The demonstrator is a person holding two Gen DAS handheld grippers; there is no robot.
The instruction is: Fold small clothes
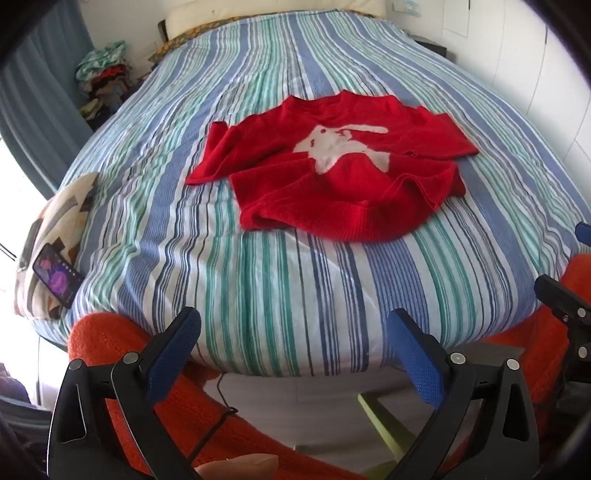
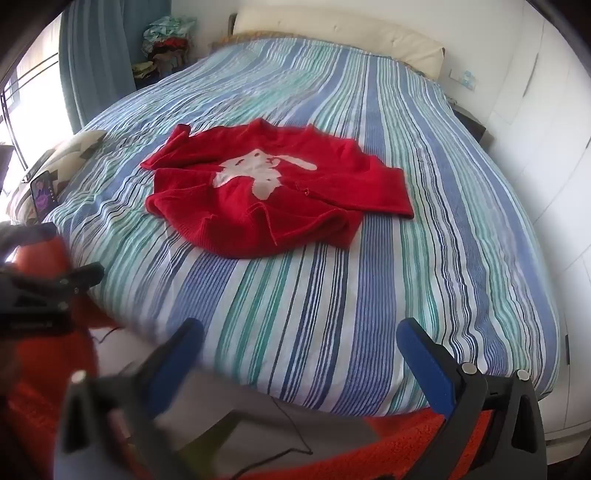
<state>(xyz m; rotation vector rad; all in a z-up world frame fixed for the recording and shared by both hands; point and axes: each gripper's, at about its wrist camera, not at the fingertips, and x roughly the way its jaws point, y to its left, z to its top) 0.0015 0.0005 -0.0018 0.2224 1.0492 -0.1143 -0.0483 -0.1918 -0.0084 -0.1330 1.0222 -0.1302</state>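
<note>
A small red knit sweater [image 1: 332,173] with a white rabbit on the front lies rumpled on the striped bedspread [image 1: 258,280], hem toward me, sleeves out to both sides. It also shows in the right wrist view [image 2: 273,195]. My left gripper [image 1: 293,328] is open and empty, held over the bed's near edge, well short of the sweater. My right gripper [image 2: 301,338] is open and empty, also at the near edge; its left finger is blurred. The other gripper shows at the right edge of the left wrist view and the left edge of the right wrist view.
A patterned cushion [image 1: 62,221] with a phone [image 1: 57,275] on it sits at the bed's left edge. A pile of clothes [image 1: 103,81] stands by the blue curtain [image 2: 96,62]. A white pillow [image 2: 332,33] lies at the head. White wardrobe doors [image 2: 546,147] are on the right.
</note>
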